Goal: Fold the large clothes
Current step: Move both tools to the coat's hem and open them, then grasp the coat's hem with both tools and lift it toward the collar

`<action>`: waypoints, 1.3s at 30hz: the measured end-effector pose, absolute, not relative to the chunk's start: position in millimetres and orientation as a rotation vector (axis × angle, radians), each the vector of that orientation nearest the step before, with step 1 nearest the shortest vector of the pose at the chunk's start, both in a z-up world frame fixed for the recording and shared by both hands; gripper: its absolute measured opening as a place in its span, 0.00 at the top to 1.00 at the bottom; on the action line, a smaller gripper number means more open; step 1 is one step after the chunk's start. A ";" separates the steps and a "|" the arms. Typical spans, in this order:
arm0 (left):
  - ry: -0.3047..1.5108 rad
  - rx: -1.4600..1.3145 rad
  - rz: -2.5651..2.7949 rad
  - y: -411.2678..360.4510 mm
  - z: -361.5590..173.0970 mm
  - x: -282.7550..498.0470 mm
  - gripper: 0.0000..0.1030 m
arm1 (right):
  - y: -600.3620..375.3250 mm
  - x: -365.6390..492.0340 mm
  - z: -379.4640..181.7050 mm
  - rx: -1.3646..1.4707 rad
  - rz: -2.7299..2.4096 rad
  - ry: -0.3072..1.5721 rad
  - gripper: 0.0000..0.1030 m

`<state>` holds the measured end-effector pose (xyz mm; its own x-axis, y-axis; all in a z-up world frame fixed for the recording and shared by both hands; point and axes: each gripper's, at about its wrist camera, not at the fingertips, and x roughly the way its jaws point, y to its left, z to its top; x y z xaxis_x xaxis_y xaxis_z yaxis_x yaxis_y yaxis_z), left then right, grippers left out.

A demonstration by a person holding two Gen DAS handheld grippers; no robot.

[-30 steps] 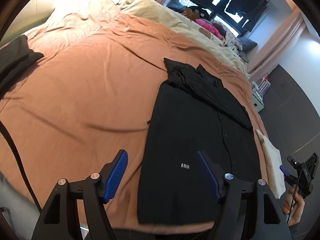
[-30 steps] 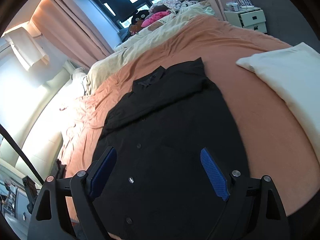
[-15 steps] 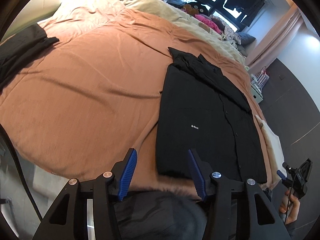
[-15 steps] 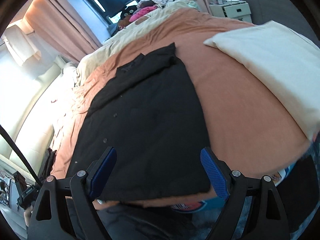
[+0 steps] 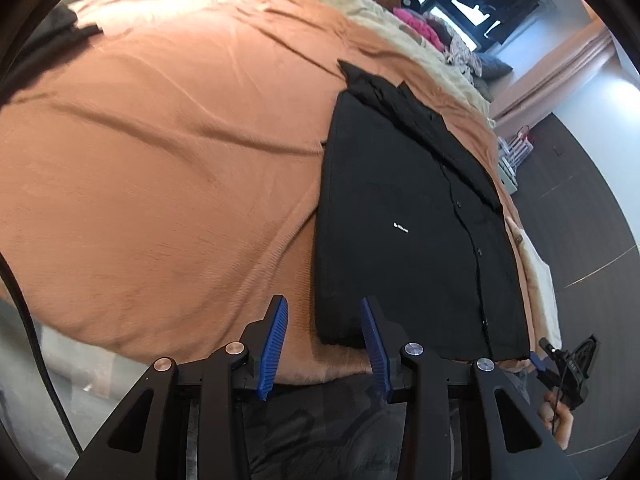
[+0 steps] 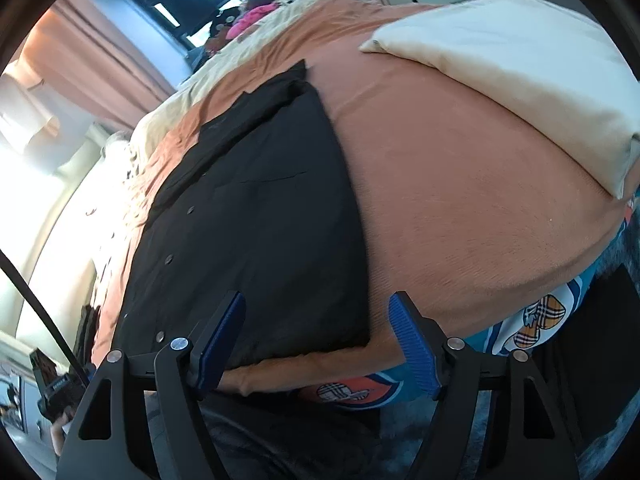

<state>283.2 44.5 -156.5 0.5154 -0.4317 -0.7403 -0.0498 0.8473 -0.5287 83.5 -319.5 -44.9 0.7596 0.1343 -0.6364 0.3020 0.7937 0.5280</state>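
**Op A:** Near field, left wrist view. My left gripper point(image 5: 324, 320) sits low centre of frame, blue pads point(image 5: 276, 340) parted, and the jaws have just been closing. The lower-left corner of the black shirt point(image 5: 404, 216) shows between the tips. Whether the pads touch cloth, I cannot tell; I see no pinch, so I log it as released.

**Op B:** Right wrist view, near field. My right gripper point(image 6: 316, 316) is at bottom centre, jaws wide, also just narrowing. The shirt's lower-right corner lies in the gap between the fingers point(image 6: 412, 340). Nothing grasped.

**Op A:** Mid field. The shirt lies flat, button placket up, on the rust-orange bedspread point(image 5: 160, 160). It fills centre-right of my frame, its hem near the bed's near edge.

**Op B:** Same here, centre-left of frame. A cream pillow point(image 6: 520, 76) takes the upper right, well apart from the shirt. A patterned blue sheet point(image 6: 532, 324) shows under the bedspread edge, lower right.

**Op A:** The right gripper also shows at my lower right edge, a hand point(image 5: 558, 420) under it. Dark cloth point(image 5: 68, 24) upper left.

**Op B:** Far field: beige blanket point(image 5: 384, 12), pink clothes point(image 6: 252, 20), window at top.
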 end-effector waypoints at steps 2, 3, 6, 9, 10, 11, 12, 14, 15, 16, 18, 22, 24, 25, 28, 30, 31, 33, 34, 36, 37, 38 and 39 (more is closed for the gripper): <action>1.032 -0.545 -0.244 42.3 -165.1 289.7 0.61 | -323.7 89.7 -53.2 0.686 -0.099 0.725 0.30; 1.044 -0.553 -0.243 41.6 -170.7 293.7 0.61 | -324.4 93.1 -55.6 0.695 -0.096 0.729 0.32; 1.063 -0.590 -0.251 41.6 -183.9 302.6 0.61 | -325.7 105.9 -62.7 0.720 -0.069 0.744 0.38; 1.057 -0.615 -0.263 39.7 -188.9 308.0 0.61 | -328.1 115.6 -66.6 0.733 -0.053 0.735 0.38; 1.054 -0.625 -0.269 39.5 -190.1 309.3 0.61 | -330.9 116.9 -67.9 0.746 -0.042 0.727 0.38; 1.052 -0.647 -0.278 40.2 -192.0 311.1 0.61 | -333.1 117.6 -70.0 0.773 -0.024 0.719 0.38; 1.050 -0.667 -0.284 41.4 -193.3 311.0 0.61 | -335.2 116.7 -72.7 0.805 -0.009 0.710 0.38; 1.041 -0.722 -0.302 45.1 -196.9 310.2 0.61 | -341.0 112.1 -78.0 0.849 0.016 0.692 0.38; 1.035 -0.750 -0.315 46.6 -198.3 308.3 0.61 | -343.2 108.7 -80.7 0.880 0.042 0.680 0.38; 1.033 -0.772 -0.329 47.5 -199.1 306.0 0.61 | -343.7 104.6 -84.8 0.908 0.064 0.669 0.38; 1.039 -0.820 -0.376 47.4 -200.7 300.7 0.61 | -347.9 96.3 -96.7 0.983 0.132 0.650 0.38; 1.045 -0.835 -0.403 46.6 -199.2 293.6 0.61 | -353.2 84.3 -112.2 1.053 0.195 0.603 0.39; 1.046 -0.847 -0.400 45.3 -198.2 295.7 0.61 | -358.3 85.8 -114.3 1.068 0.185 0.590 0.43; 1.047 -0.847 -0.398 45.2 -198.0 296.8 0.61 | -361.0 88.5 -114.5 1.072 0.170 0.588 0.46; 1.046 -0.845 -0.385 42.2 -197.3 300.6 0.63 | -363.4 98.1 -114.0 1.060 0.135 0.592 0.63; 1.048 -0.842 -0.359 43.1 -196.4 299.3 0.82 | -360.0 103.8 -113.7 1.059 0.098 0.607 0.85; 1.043 -0.848 -0.354 44.3 -196.1 298.4 0.84 | -358.6 102.6 -111.3 1.055 0.092 0.599 0.91; 1.004 -0.858 -0.343 48.0 -189.8 293.5 0.88 | -347.2 98.3 -97.2 1.023 0.093 0.571 0.95; 0.985 -0.855 -0.339 48.9 -184.5 290.7 0.88 | -342.7 95.3 -88.6 1.000 0.097 0.557 0.97; 0.944 -0.851 -0.340 50.2 -171.9 286.7 0.89 | -328.3 86.9 -74.3 0.974 0.105 0.537 0.97; 0.924 -0.851 -0.344 50.4 -164.7 285.0 0.90 | -324.3 82.8 -67.0 0.965 0.107 0.528 0.97; 0.893 -0.847 -0.348 51.7 -153.6 280.6 0.90 | -319.7 76.4 -59.9 0.954 0.112 0.516 0.97; 0.871 -0.841 -0.347 53.6 -145.8 276.8 0.90 | -316.2 72.0 -53.2 0.944 0.119 0.502 0.97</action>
